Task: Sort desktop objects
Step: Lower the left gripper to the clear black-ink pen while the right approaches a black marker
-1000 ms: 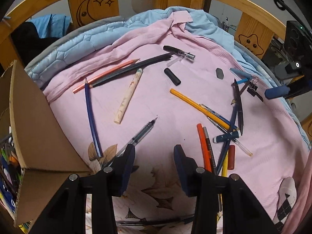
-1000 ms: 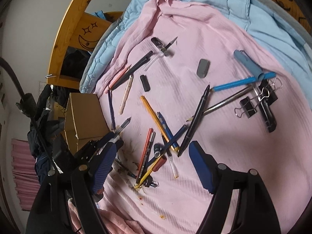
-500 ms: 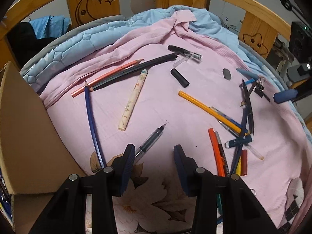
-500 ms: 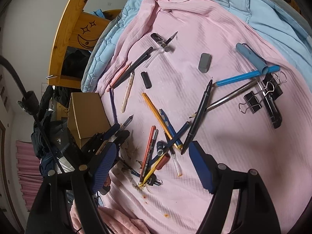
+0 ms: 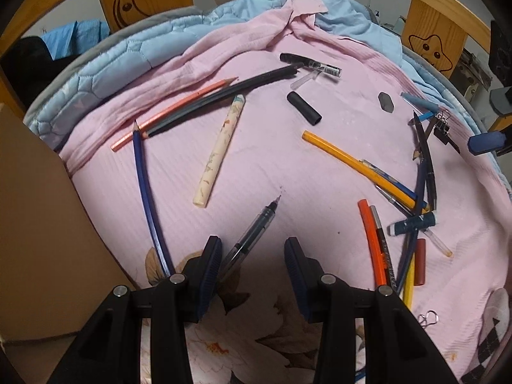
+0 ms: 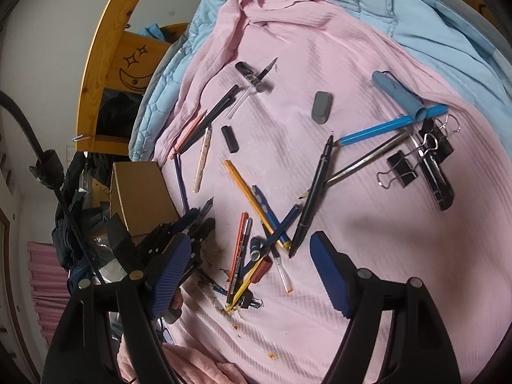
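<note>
Pens and pencils lie scattered on a pink sheet (image 5: 288, 166). My left gripper (image 5: 252, 256) is open, low over the sheet. A clear gel pen (image 5: 252, 233) lies between its fingers, close to the left finger, tip pointing away. A blue pencil (image 5: 147, 192) lies just left of it, and a cream patterned pen (image 5: 220, 147) farther ahead. My right gripper (image 6: 249, 256) is open and empty, above a heap of pens (image 6: 256, 240). A black marker (image 6: 313, 192) lies ahead of it. The left gripper also shows in the right wrist view (image 6: 198, 220).
A brown cardboard box (image 5: 41, 224) stands at the left, also in the right wrist view (image 6: 137, 195). Binder clips (image 6: 416, 163), a grey eraser (image 6: 321, 107) and a blue tube (image 6: 400, 96) lie far right. Wooden bed rails (image 5: 425, 35) and a blue quilt (image 5: 128, 60) bound the far side.
My left gripper has moved forward and slightly right, so the clear gel pen now lies between its fingers. My right gripper has risen a little; its view is wider.
</note>
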`<control>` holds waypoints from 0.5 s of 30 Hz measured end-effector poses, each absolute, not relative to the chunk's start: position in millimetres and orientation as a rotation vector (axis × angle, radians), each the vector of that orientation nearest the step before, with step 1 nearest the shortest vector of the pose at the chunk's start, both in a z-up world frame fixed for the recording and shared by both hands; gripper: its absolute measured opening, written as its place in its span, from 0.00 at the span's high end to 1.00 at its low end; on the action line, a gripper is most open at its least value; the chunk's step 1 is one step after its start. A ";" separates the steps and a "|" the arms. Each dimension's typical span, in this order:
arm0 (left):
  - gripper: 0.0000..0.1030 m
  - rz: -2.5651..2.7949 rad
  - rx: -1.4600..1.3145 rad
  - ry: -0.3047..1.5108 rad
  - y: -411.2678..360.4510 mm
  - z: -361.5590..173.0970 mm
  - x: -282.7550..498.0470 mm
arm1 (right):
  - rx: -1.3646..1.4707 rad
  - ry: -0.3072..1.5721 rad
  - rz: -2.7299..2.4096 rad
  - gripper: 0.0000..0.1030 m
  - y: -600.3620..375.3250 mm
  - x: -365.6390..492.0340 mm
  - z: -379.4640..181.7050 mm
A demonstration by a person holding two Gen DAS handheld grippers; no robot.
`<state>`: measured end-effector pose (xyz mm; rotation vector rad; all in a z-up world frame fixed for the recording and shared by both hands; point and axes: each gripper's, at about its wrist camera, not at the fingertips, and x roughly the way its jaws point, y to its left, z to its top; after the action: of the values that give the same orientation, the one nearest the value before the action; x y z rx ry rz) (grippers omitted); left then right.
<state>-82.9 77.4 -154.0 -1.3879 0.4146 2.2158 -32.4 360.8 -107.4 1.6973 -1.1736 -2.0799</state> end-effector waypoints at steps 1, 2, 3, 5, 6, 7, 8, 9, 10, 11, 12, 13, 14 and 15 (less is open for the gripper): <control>0.61 2.209 -1.402 0.406 76.8 -154.1 -83.3 | 1.698 -1.181 -2.080 0.24 362.1 -32.5 -108.4; 0.61 2.200 -1.421 0.396 75.7 -154.5 -83.8 | 1.699 -1.189 -2.078 0.24 363.3 -32.6 -109.5; 0.61 2.197 -1.432 0.389 75.2 -154.8 -83.4 | 1.701 -1.197 -2.075 0.24 364.2 -32.6 -110.4; 0.61 2.194 -1.447 0.382 74.0 -155.7 -81.6 | 1.700 -1.210 -2.069 0.24 365.5 -32.4 -111.6; 0.61 2.192 -1.457 0.379 73.6 -156.1 -80.4 | 1.701 -1.210 -2.068 0.24 365.4 -32.1 -111.7; 0.61 2.190 -1.471 0.374 72.7 -156.2 -79.7 | 1.701 -1.206 -2.070 0.24 364.9 -32.0 -111.4; 0.61 2.188 -1.487 0.365 71.8 -155.8 -79.1 | 1.701 -1.202 -2.073 0.24 364.9 -31.6 -111.0; 0.61 2.185 -1.502 0.357 71.0 -155.6 -78.5 | 1.703 -1.194 -2.077 0.24 364.5 -31.5 -110.4; 0.61 2.180 -1.520 0.349 70.0 -155.2 -77.2 | 1.706 -1.184 -2.085 0.24 364.3 -31.3 -109.6; 0.61 2.177 -1.531 0.345 69.7 -154.7 -75.7 | 1.708 -1.177 -2.093 0.24 364.4 -31.2 -109.1; 0.61 2.175 -1.543 0.346 69.2 -154.3 -73.2 | 1.710 -1.172 -2.100 0.24 364.6 -31.1 -108.8; 0.62 2.174 -1.549 0.353 69.9 -153.9 -70.4 | 1.712 -1.172 -2.105 0.24 365.5 -30.9 -108.8; 0.63 2.173 -1.553 0.368 71.0 -153.8 -66.8 | 1.712 -1.178 -2.106 0.24 366.7 -30.3 -109.2; 0.67 2.170 -1.555 0.385 72.7 -153.7 -62.9 | 1.712 -1.185 -2.106 0.24 367.8 -29.5 -109.8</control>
<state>-62.9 72.7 -153.7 -1.5545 0.3849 2.1696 -29.5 367.8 -109.8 1.7119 -1.1852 -2.1063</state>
